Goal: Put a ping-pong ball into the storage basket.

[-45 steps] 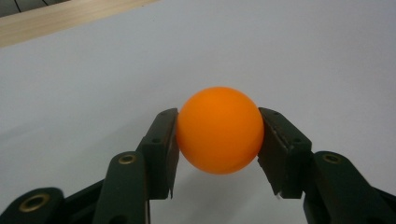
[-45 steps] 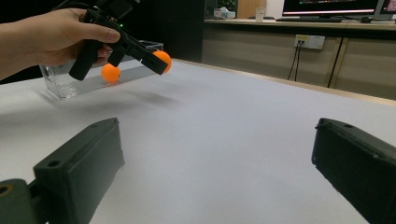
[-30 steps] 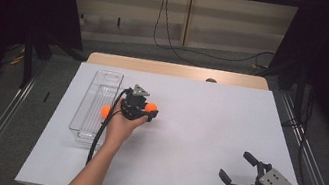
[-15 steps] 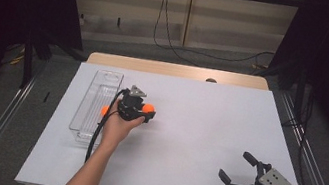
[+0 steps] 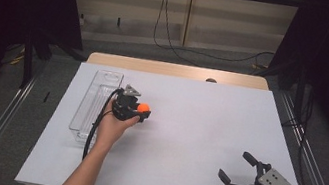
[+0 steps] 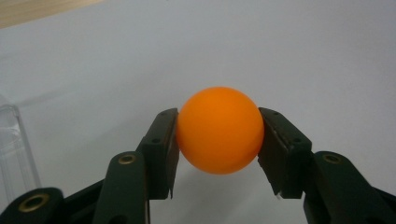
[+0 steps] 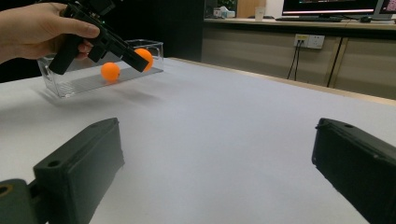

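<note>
white table (image 7: 224,121): right gripper view reveals second ball (image 7: 110,72) inside tray (image 7: 65,83).

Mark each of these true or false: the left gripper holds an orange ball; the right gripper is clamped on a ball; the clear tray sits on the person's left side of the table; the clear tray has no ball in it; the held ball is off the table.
1. The left gripper holds an orange ball. True: both jaws press its sides.
2. The right gripper is clamped on a ball. False: its jaws stand wide apart with nothing between them.
3. The clear tray sits on the person's left side of the table. True.
4. The clear tray has no ball in it. False: the right gripper view shows a second orange ball inside it.
5. The held ball is off the table. True: it hangs above the white surface.
</note>
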Tool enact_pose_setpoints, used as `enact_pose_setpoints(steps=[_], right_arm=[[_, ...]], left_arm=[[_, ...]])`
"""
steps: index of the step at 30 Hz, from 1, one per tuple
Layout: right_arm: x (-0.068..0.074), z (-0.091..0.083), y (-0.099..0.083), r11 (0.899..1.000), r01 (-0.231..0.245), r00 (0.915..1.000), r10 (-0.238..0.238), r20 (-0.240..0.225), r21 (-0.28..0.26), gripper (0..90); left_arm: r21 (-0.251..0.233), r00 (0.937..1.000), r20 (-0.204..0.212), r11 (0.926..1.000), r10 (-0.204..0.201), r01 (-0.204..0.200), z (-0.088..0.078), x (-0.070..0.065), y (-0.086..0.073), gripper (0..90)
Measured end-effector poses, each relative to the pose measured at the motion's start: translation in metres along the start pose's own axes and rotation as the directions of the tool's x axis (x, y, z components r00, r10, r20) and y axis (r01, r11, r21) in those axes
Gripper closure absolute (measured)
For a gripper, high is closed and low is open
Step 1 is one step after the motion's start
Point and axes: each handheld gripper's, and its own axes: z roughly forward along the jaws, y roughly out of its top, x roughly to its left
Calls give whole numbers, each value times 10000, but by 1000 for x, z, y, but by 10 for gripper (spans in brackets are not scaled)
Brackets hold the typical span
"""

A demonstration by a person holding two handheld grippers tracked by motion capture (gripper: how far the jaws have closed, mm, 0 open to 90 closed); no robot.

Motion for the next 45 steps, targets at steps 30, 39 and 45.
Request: enact_pose_setpoints(steps=[30,39,45], right_arm=[[0,-1,1,10000,56,10000,-56,-16,-44,14],[0,-1,1,10000,59,10000,-59,-29,-40,14],[0,-1,1,10000,56,10000,-56,-27,-43,14]], left_arm=[[33,9995,90,9995,-300,299,-13,8,-3,507],[-33,9991,173,9992,-390,390,-17,8,-2,507],[-155,9985,121,9984,-541,542,-21,9,0,506]])
